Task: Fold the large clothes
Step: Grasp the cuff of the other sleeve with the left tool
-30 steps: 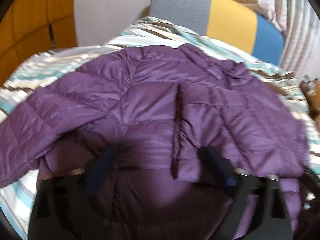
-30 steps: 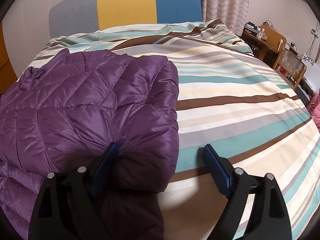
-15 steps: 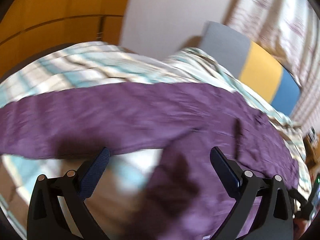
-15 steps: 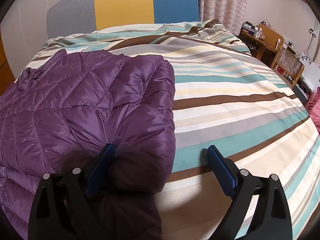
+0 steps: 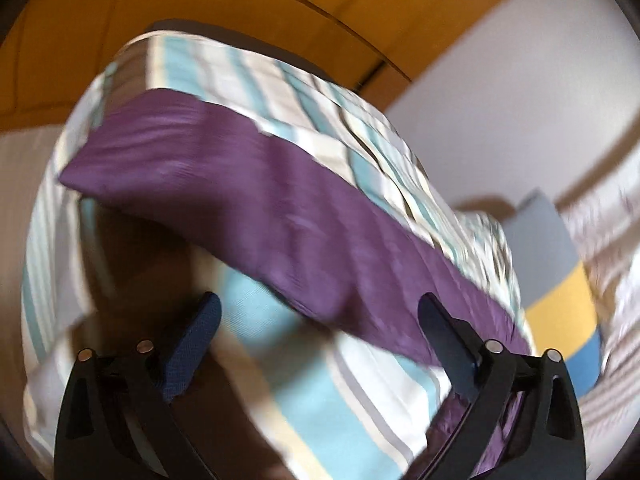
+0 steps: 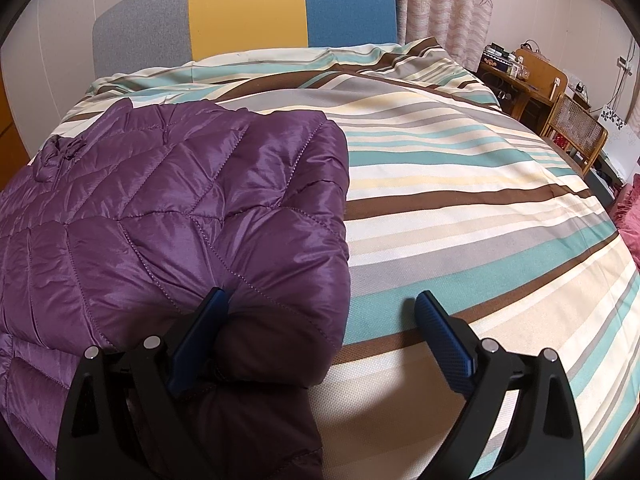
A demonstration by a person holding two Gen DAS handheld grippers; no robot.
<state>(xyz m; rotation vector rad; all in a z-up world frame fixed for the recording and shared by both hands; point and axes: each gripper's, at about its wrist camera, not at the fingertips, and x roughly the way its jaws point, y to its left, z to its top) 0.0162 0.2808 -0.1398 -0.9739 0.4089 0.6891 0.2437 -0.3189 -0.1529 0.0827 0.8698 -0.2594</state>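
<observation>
One striped bedspread (image 6: 460, 184), tri-color headboard (image 6: 244, 8)

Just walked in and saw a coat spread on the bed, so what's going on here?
A person is folding a purple quilted jacket on a striped bedspread, using tongs in each hand. The right tongs are open at the jacket's folded right edge, one finger against the fabric, gripping nothing. The left tongs are near the outstretched sleeve; their jaws are closing slightly with nothing clamped. That view is blurred.
</observation>
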